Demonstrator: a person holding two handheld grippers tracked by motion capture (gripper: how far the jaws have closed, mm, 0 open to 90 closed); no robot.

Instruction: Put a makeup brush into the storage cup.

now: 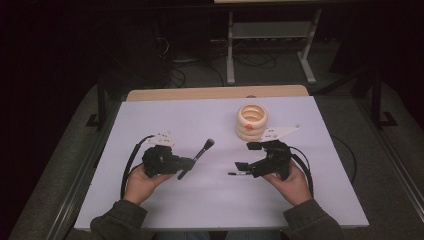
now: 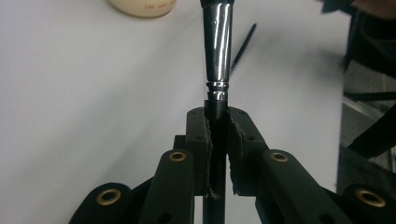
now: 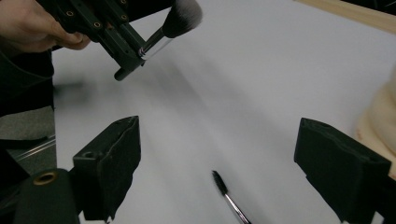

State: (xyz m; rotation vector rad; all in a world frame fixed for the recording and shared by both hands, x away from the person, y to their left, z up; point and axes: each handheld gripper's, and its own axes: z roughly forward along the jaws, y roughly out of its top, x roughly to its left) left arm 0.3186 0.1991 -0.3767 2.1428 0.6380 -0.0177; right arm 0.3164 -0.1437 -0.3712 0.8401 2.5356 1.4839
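Left tongs [image 1: 186, 162] pinch a makeup brush [image 1: 198, 155] by its black handle, just behind the chrome ferrule; bristle head points up and away, clear of the tabletop [image 1: 160, 195]. Right tongs [image 1: 242, 156] stand spread wide, a thin mascara wand [image 3: 229, 197] lying flat between and just ahead of them. Cream ribbed holder [image 1: 251, 121] sits beyond the right tongs. Likely step: brush lifted, wand pickup pending. Next move probably needs the right tongs lowered astride the wand, then squeezed.

Bare table between the claws; ribbed holder [image 1: 252, 121] apparently crowds right claw [image 1: 243, 156]
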